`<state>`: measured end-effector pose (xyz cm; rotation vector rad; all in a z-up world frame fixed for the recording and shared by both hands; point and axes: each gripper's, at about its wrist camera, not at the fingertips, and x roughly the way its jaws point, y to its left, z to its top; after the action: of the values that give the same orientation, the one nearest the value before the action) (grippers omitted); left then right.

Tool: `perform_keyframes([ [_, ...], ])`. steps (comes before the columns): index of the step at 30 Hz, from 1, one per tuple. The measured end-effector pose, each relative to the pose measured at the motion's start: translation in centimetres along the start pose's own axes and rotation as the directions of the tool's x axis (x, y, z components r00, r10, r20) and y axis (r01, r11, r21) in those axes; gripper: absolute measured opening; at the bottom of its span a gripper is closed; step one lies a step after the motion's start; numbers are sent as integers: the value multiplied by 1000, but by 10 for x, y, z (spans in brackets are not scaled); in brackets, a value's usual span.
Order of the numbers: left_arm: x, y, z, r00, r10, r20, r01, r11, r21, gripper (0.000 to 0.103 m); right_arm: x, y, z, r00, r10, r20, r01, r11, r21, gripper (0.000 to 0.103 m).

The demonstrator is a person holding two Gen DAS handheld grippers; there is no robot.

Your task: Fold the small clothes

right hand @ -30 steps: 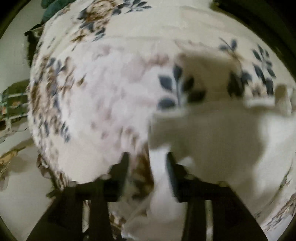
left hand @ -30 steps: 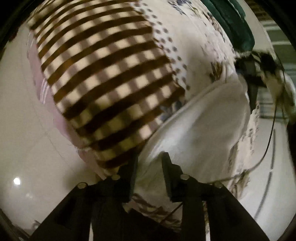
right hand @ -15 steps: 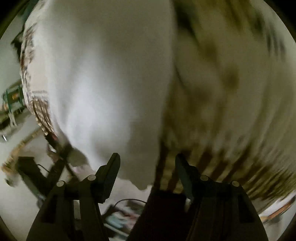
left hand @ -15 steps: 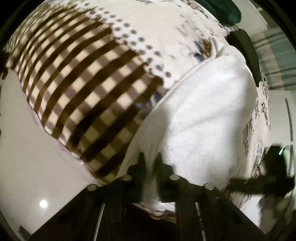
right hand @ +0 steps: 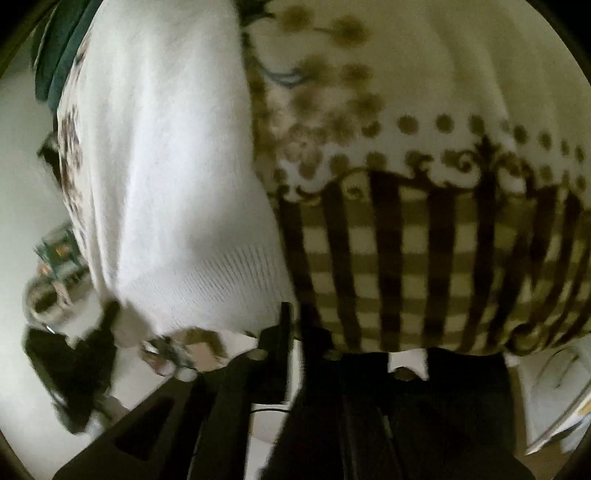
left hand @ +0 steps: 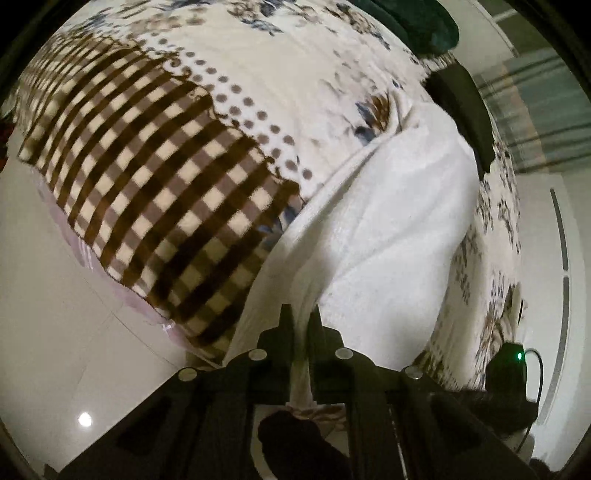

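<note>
The white garment (left hand: 391, 221) lay spread on a bed, over a blanket (left hand: 155, 192) patterned with brown checks near its edge and dots and flowers farther in. The left gripper (left hand: 300, 317) sat at the near edge of the garment with its two fingers drawn close together, and a fold of the white cloth ran down between them, pinched there. From that view the garment stretched away to the far right, its surface creased in long soft ridges, with a dark green cloth (left hand: 417, 22) bunched at the far end of the bed and a black device (left hand: 508, 369) with a small green light down at the right. The right gripper (right hand: 295, 321) was at the ribbed hem of the same white garment (right hand: 166, 166), the checked blanket (right hand: 424, 258) just to its right; its fingers stood nearly together, yet the picture was blurred and I could not tell whether any cloth was caught between them. Pale floor (left hand: 48, 295) showed off the left side of the bed
</note>
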<state>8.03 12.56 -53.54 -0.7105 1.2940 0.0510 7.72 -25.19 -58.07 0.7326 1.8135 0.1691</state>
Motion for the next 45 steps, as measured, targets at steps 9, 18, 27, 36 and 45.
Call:
perform_keyframes([
  [9,6,10,15,996,-40,-80,45,997,57,5,0,2,-2,994,-44,98,40,998,45,5],
  [18,2,18,16,987,-57,-150,73,992,101,5,-38,12,-61,975,-186,122,184,982,31,2],
  [27,34,39,44,974,-32,-224,55,994,99,19,6,34,-43,983,-178,36,177,984,31,15],
  [36,10,-43,134,983,-177,-56,184,969,166,49,-87,51,17,988,-51,147,45,998,44,59],
  [45,130,-162,277,972,-224,-70,234,939,253,49,-170,64,186,924,55,379,-55,998,-11,59],
])
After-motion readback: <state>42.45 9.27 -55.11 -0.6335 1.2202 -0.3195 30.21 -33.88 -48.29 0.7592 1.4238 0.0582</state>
